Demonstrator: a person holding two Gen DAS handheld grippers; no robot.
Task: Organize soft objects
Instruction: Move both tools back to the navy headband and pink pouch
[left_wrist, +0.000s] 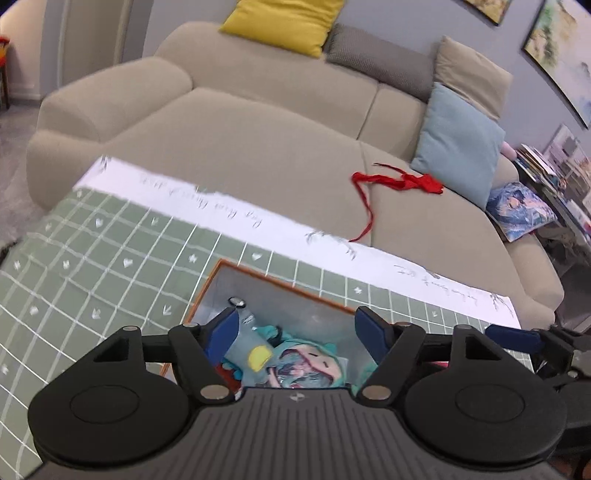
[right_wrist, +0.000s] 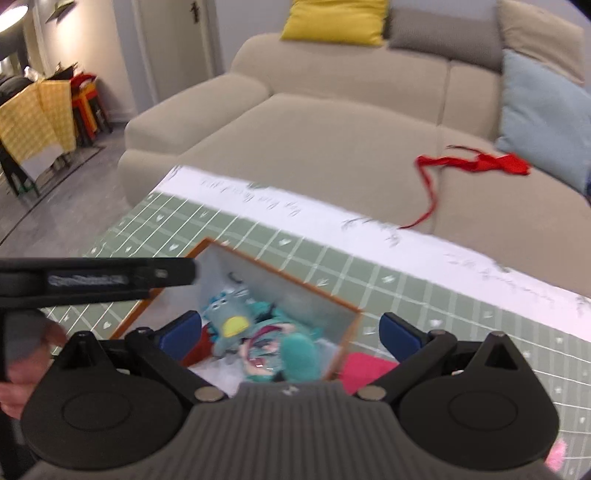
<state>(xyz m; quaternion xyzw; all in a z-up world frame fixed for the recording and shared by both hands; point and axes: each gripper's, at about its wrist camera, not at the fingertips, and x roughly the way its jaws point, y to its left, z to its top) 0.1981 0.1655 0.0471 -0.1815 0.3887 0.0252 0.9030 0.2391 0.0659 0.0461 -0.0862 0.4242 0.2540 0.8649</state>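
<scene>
Hovering with fingers apart, both grippers (left_wrist: 295, 332) (right_wrist: 291, 332) bracket the box (right_wrist: 317, 291); pink cloth (right_wrist: 364, 363) at right's five o'clock

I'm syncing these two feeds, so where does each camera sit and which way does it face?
Left wrist: mounted on the left hand-held gripper, looking forward and down into the box of plush toys, with the sofa beyond; its open blue fingers show.
Right wrist: mounted on the right hand-held gripper, facing the same box; its open fingers, the left gripper and the person's hand show.
Shared: box, plush toys, green grid mat, sofa, red ribbon.
</scene>
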